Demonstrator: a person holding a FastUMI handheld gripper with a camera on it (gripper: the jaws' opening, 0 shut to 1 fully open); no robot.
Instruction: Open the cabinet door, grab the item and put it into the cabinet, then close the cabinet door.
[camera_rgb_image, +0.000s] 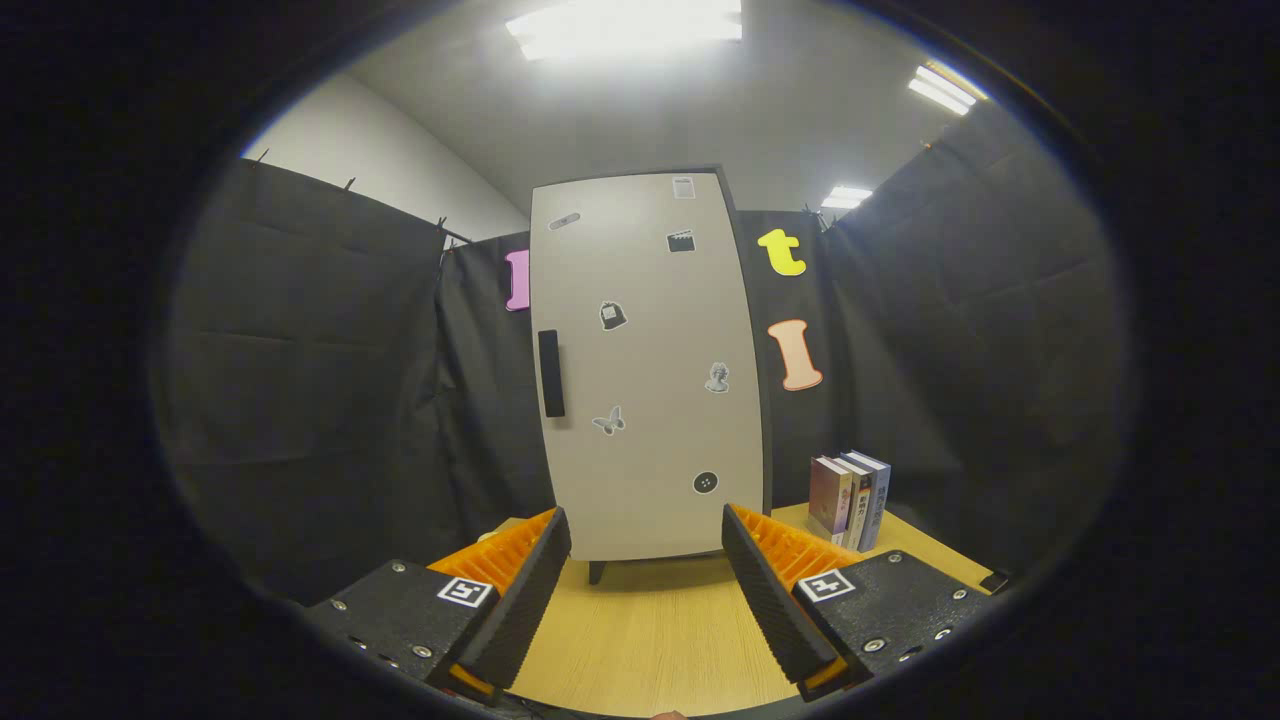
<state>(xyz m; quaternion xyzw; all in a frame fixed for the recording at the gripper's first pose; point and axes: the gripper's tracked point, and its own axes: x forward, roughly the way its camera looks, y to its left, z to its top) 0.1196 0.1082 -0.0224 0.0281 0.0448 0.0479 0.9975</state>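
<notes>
Gripper (645, 560) fingers stand wide apart with nothing between them, held above a light wooden table (640, 640). Bare tabletop shows in the gap between the two fingers.

Straight ahead, beyond the fingertips, a tall pale cabinet (645, 370) stands upright on the table, raised a little on short dark feet. Its door (650, 400) is closed and faces the gripper. A dark vertical handle (551, 373) sits near the door's left edge, about halfway up. Several small stickers (716, 378) are scattered over the door front, among them a butterfly shape and a round button shape low down.

To the right of the cabinet, beyond the right finger, a short row of books (850, 498) stands upright on the table, spines toward the gripper, just beside the cabinet but apart from it.

Black cloth walls close in the space behind and on both sides. Bright ceiling lights (625, 22) glow overhead.
</notes>
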